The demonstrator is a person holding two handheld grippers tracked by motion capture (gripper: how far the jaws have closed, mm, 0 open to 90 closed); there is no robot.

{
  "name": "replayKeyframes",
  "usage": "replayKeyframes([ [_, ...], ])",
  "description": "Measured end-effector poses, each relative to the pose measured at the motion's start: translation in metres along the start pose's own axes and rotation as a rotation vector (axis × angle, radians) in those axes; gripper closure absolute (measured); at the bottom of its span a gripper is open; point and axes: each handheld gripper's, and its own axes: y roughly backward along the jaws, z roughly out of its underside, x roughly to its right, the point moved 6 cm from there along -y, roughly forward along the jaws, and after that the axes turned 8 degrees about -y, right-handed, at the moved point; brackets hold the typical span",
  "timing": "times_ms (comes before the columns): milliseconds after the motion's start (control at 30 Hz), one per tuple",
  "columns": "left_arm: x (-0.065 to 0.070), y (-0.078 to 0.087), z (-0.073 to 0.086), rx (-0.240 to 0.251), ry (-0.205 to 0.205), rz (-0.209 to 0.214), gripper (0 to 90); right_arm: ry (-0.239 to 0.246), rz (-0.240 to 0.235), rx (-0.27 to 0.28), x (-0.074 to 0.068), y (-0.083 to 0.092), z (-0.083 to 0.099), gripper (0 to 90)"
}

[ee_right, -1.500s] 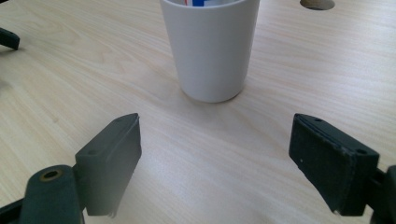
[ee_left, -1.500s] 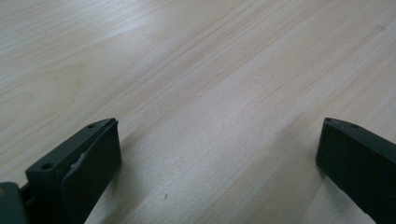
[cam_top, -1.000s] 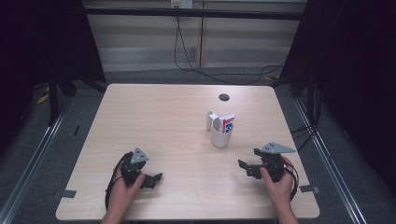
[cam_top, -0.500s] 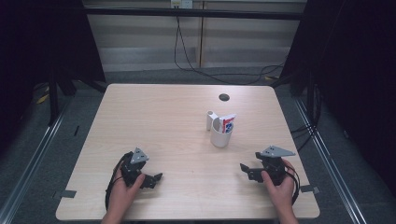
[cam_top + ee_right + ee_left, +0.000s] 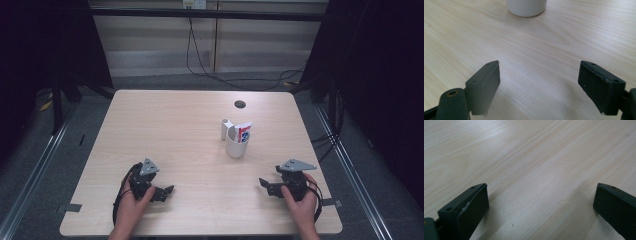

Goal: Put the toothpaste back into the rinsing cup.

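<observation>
Cup [image 5: 236, 146], white and round-walled, stands on the light wooden table [image 5: 170, 125] a little right of the middle of the high view, with a white toothpaste tube [image 5: 243, 132] marked in red and blue poking out of its mouth and leaning toward the upper right; a second white, narrow upright piece [image 5: 224, 129] shows at the cup's upper left (whether it sits inside the cup or just behind it I cannot tell). In the right gripper view the cup's smooth, plain white base [image 5: 526, 7] shows at the top centre of the frame, resting flat on the wood grain, well ahead of the jaws. The right gripper [image 5: 266, 184] lies low in the lower right of the high view, held by a hand [image 5: 300, 206], and its two black jaws stand wide apart with bare table between them [image 5: 537, 82]. The left gripper [image 5: 164, 192] sits in the lower left of the high view, gripped by the other hand [image 5: 131, 206]; its jaws are likewise spread wide over bare wood [image 5: 541, 202], holding nothing. A small dark round hole [image 5: 240, 104] marks the table near the upper centre, beyond the cup.
</observation>
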Motion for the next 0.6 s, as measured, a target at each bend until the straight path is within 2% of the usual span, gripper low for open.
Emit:
replayKeyframes([
  [533, 0.0000, 0.0001, 0.0000, -0.001, 0.000, 0.001, 0.0, 0.003, 0.007, -0.028, 0.0032, 0.0000, 0.0103, 17.5],
  [600, 0.0001, 0.0000, -0.0001, 0.000, 0.000, 0.002, 0.0, 0.009, 0.004, -0.018, 0.0036, 0.0002, 0.0097, 17.5],
])
